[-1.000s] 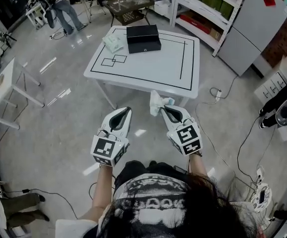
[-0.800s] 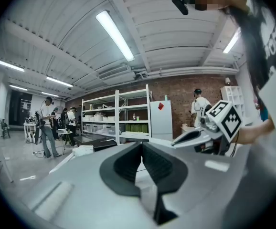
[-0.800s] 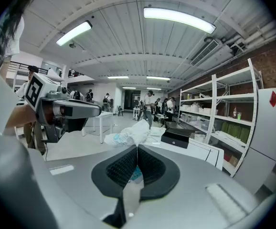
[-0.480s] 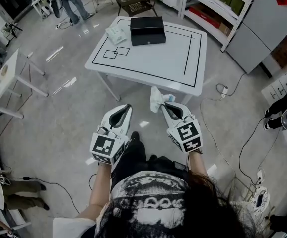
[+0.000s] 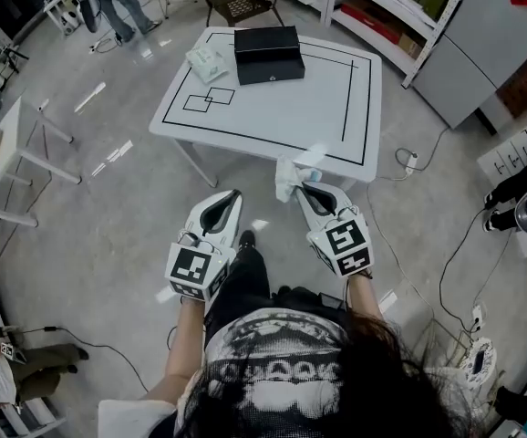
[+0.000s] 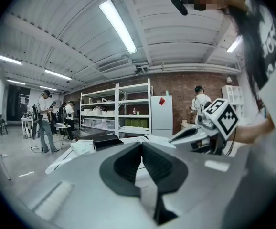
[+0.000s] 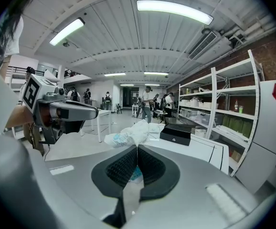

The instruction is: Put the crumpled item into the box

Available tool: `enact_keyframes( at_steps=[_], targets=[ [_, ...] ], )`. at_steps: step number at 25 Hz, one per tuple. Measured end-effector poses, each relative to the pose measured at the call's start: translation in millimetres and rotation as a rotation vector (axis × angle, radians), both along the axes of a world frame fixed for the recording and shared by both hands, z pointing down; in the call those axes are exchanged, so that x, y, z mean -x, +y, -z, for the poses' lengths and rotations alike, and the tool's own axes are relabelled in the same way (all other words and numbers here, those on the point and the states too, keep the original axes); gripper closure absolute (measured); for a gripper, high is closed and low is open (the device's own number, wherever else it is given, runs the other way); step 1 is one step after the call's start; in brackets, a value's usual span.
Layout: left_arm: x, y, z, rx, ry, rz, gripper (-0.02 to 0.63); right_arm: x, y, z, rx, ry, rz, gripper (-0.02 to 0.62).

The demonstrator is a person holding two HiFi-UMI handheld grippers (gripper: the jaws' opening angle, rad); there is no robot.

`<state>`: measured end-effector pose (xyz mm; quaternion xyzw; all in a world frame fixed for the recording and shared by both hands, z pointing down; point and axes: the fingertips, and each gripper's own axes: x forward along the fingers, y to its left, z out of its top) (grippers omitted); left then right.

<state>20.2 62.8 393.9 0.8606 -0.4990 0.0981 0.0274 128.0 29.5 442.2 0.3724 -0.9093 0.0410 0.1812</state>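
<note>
Right gripper [image 5: 304, 190]: jaws pinching crumpled white plastic wrapper [image 5: 288, 179], centre frame over near edge of white table [image 5: 273, 117], likely for carrying | left gripper [image 5: 233, 196]: jaws pressed together, empty, spare | flat black rectangular box [image 5: 268, 55]: top centre, well apart.

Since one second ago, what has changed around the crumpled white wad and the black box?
The person stepped nearer the white table; the right gripper, still shut on the crumpled white wad, carried it forward to the table's near edge. The left gripper stays shut and empty; the flat black box rests unmoved at the far side.
</note>
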Motion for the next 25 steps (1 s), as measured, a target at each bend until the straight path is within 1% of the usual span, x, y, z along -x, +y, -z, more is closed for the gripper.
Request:
enact_keyframes(
  at_steps=[5, 15, 21, 25],
  targets=[
    [33, -45, -1, 0.009, 0.010, -0.020, 0.606, 32, -40, -1, 0.018, 0.013, -0.016, 0.586],
    [111, -136, 1, 0.021, 0.029, -0.057, 0.606, 110, -120, -1, 0.052, 0.040, -0.047, 0.587],
    [150, -179, -7, 0.039, 0.040, -0.079, 0.606, 147, -156, -6, 0.068, 0.054, -0.070, 0.586],
    [169, -200, -12, 0.048, 0.046, -0.104, 0.606, 164, -175, -7, 0.072, 0.064, -0.091, 0.586]
  ],
)
